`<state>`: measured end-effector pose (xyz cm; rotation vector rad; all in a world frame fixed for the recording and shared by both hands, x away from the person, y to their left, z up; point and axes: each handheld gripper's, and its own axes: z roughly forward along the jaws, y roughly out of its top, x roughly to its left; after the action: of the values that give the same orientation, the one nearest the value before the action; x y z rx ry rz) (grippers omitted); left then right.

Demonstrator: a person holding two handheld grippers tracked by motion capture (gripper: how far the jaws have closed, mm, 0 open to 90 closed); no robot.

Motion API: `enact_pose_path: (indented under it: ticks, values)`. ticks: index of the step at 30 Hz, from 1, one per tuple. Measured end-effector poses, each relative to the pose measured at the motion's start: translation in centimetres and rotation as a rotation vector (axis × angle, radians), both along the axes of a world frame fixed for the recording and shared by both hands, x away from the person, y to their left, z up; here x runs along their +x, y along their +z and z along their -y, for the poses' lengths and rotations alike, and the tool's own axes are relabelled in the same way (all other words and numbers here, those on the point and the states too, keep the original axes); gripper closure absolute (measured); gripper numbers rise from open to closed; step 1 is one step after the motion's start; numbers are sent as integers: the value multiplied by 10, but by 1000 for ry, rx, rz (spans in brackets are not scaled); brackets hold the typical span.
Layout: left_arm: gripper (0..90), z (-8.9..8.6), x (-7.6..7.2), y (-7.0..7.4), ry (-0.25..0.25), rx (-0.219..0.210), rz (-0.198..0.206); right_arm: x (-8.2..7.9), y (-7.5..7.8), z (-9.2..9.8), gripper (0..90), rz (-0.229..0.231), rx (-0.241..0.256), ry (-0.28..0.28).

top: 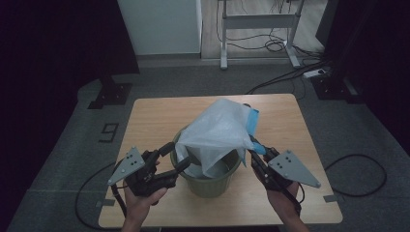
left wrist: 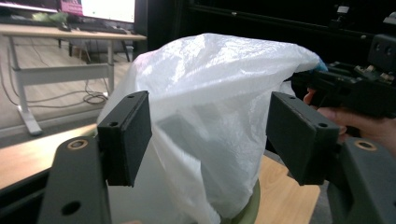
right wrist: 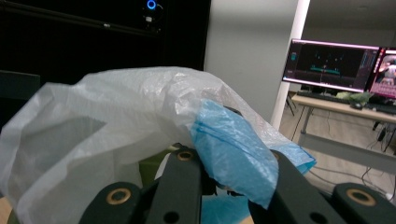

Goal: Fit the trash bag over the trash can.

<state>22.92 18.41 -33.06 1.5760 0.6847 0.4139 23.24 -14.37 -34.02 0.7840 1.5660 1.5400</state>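
1. Locate the round olive-green plastic waste bin near the 6 o'clock edge of the light wooden desk, between both hands.
2. Note the thin translucent white plastic liner bag ballooned above the bin, with its lower hem hanging down into the bin mouth and not yet folded over the rim.
3. Note the blue plastic band on the bag at the 3 o'clock side; seen in the right gripper view as a folded blue flap.
4. Left tool: at the 9 o'clock side of the bin, jaws apart, holding nothing. In the left gripper view, the bag bulges between and beyond the two black pads without being pinched.
5. Right tool: at the 3 o'clock side of the bin, jaws drawn together and clamped on the blue band, keeping that side of the bag lifted.
6. Step in hand, as judged: fitting the liner into the bin, at the stage of spreading the bag mouth.
7. Next move, as judged: close left tool on the bag hem at 9 o'clock, pull outward and down over the rim, then repeat at 3 o'clock. Keep tension low; thin film likely to tear or slip.
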Motion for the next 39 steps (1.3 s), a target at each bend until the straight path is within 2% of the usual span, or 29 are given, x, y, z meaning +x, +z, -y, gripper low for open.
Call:
enact_pose_path:
  ticks: [6,11,12,13,14,15,17,18,19,22,23,27,29,32,34,38,39]
  values:
    - [287,5,12,7,28,97,25,7,16,-7,842,14,-28,20]
    - [301,9,24,9,40,126,19,10,20,-17,842,13,-44,48]
    - [301,10,27,8,56,142,17,11,20,-19,842,12,-48,52]
    - [346,12,29,7,73,155,19,12,20,-22,841,10,-52,56]
    - [448,13,31,6,88,163,17,13,20,-25,841,7,-58,64]
    - [448,14,31,5,100,167,16,13,20,-25,841,7,-58,64]
    - [583,14,32,4,115,167,18,15,19,-26,837,4,-61,67]
    - [703,14,34,2,108,148,5,16,18,-27,824,-4,-63,75]
    - [761,14,34,2,108,148,5,16,18,-27,824,-4,-63,75]
    - [884,14,37,1,127,131,-10,18,13,-24,688,-35,-55,91]
    - [884,14,38,0,132,121,-13,18,13,-24,688,-35,-55,91]
    - [900,9,40,-2,175,67,-27,18,-2,-16,415,-88,26,95]
    - [900,6,41,-4,207,50,-27,12,-10,-15,359,-98,43,97]
    - [900,-1,44,-8,208,-12,-60,2,-23,-12,309,-105,67,119]
    - [900,-2,44,-8,213,-19,-63,-3,-33,-12,298,-119,55,132]
    - [900,-7,44,-11,210,-51,-82,-6,-43,-12,291,-144,47,123]
    - [900,-7,44,-11,208,-58,-86,-7,-49,-16,275,-174,56,117]
